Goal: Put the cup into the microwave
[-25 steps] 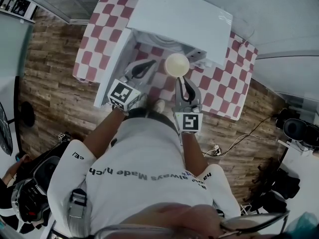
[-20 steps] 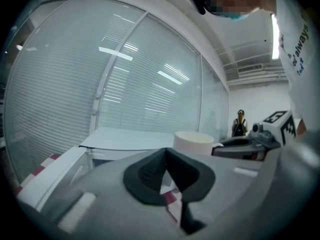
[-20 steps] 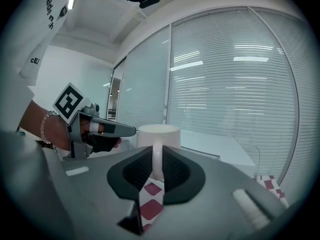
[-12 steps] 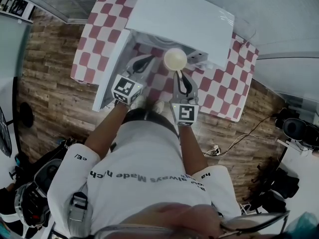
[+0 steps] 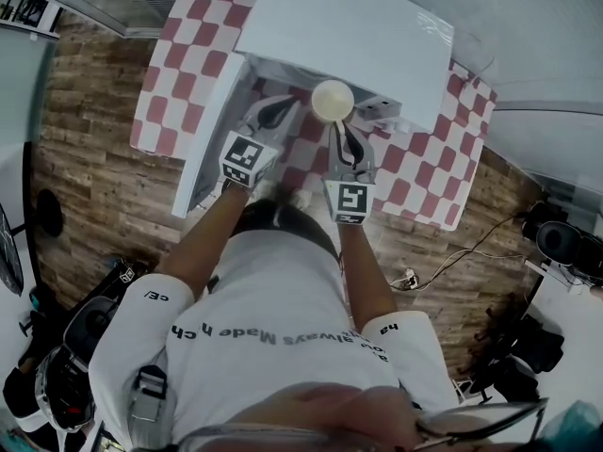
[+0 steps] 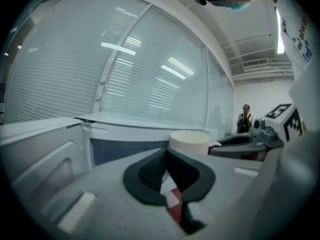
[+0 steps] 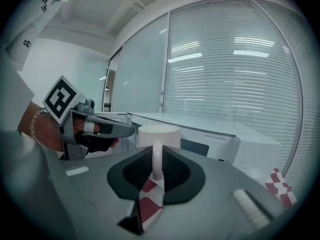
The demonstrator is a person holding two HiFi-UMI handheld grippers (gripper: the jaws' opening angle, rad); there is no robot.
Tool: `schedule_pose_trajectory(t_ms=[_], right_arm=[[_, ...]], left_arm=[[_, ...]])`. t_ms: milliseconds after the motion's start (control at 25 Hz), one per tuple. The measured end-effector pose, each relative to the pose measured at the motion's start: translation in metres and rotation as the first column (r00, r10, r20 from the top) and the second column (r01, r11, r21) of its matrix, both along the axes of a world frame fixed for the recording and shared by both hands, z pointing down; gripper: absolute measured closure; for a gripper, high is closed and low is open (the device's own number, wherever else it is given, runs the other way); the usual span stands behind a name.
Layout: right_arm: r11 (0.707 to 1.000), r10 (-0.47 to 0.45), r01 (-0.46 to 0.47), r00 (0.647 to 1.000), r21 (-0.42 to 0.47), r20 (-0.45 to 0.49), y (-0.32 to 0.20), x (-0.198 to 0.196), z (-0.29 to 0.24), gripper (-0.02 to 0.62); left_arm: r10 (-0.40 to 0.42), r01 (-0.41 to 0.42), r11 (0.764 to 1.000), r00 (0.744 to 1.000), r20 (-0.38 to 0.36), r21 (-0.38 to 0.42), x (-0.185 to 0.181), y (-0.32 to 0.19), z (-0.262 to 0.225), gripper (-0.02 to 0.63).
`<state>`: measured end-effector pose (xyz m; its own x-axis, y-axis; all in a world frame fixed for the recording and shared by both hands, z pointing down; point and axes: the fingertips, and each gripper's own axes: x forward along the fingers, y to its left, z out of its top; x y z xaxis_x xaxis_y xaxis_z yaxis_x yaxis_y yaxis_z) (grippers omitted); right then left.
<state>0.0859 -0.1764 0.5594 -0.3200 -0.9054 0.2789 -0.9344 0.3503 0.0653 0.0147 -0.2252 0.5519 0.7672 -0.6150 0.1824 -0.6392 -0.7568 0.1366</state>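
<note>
A cream cup (image 5: pixel 333 100) hangs in front of the white microwave's (image 5: pixel 349 36) open cavity, above the red-and-white checked table (image 5: pixel 179 64). My right gripper (image 5: pixel 339 125) is shut on the cup's handle; in the right gripper view the handle (image 7: pixel 157 159) stands upright between the black pads, with the cup (image 7: pixel 158 134) just beyond them. My left gripper (image 5: pixel 283 106) is to the left of the cup, beside the open microwave door (image 5: pixel 212 130). Its jaws meet with nothing between them. The left gripper view shows the cup (image 6: pixel 189 142) and the right gripper (image 6: pixel 240 146) to its right.
The microwave door swings out toward me at the left. Wood floor surrounds the table. Black equipment and cables (image 5: pixel 546 243) lie at the right, more gear (image 5: pixel 57 365) at the lower left. A person (image 6: pixel 245 120) stands far off by the blinds.
Both grippers have moved forward toward the microwave's opening, and the cup has gone with the right one. The grip on the handle is unchanged.
</note>
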Motion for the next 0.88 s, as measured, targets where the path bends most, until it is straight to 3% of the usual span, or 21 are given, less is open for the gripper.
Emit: schedule_pose_trajectory(t_ms=[400, 880], right_arm=[[0.999, -0.052, 0.052, 0.999, -0.016, -0.008, -0.021, -0.016, 0.033, 0.555], [1.0, -0.001, 0.001, 1.0, -0.029, 0.018, -0.059, 0.002, 0.062, 0.554]], left_arm=[[-0.02, 0.02, 1.0, 0.999, 0.031, -0.004, 0.002, -0.032, 0.03, 0.603], [-0.045, 0.047, 0.998, 0.998, 0.05, -0.029, 0.002, -0.06, 0.062, 0.603]])
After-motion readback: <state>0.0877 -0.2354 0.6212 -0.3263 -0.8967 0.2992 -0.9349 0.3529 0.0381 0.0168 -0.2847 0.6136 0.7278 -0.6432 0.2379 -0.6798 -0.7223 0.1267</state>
